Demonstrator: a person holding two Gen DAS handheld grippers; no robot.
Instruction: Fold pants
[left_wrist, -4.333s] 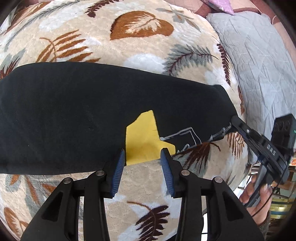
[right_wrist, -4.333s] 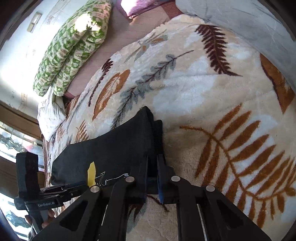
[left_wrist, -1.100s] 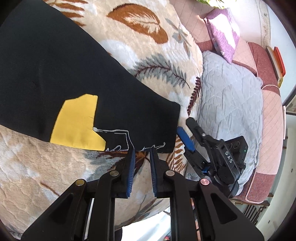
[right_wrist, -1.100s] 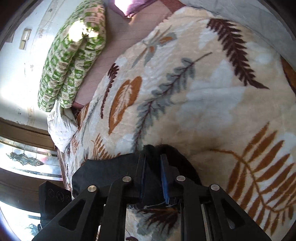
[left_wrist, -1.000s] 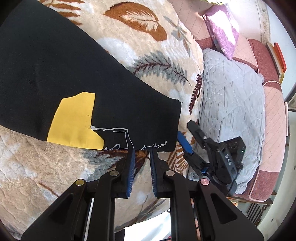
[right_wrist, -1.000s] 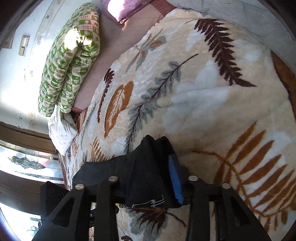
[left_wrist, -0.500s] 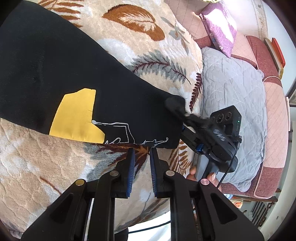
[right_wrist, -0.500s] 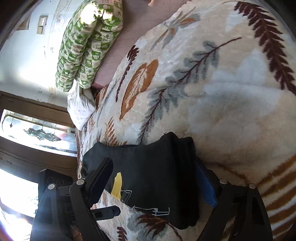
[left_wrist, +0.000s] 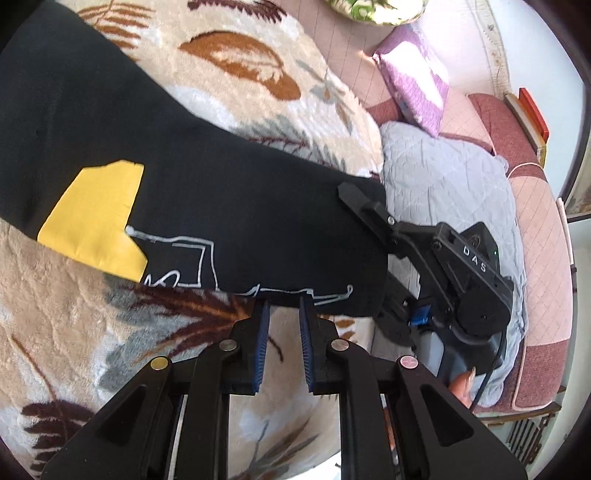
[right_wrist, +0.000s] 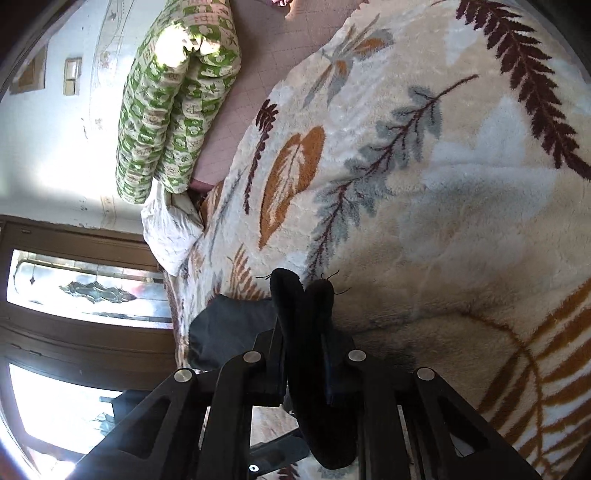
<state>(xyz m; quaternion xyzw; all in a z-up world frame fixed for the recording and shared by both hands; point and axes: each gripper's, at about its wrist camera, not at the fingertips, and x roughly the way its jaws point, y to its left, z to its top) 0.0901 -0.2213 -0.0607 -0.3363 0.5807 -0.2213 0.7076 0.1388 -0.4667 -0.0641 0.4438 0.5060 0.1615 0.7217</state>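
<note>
We find the black pants (left_wrist: 207, 192) flat on the leaf-print blanket (left_wrist: 74, 317), right gripper (right_wrist: 304, 332) clamping their end corner, left gripper (left_wrist: 282, 317) narrowly parted at the near edge, apparently readying 1 fold.

"DAS" (white letters) on the right claw (left_wrist: 384, 258)

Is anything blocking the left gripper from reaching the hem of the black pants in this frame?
Nothing visible does. The left gripper sits right at the near hem of the black pants, fingers slightly apart over bare leaf-print blanket. The right gripper already clamps the pants' end.
</note>
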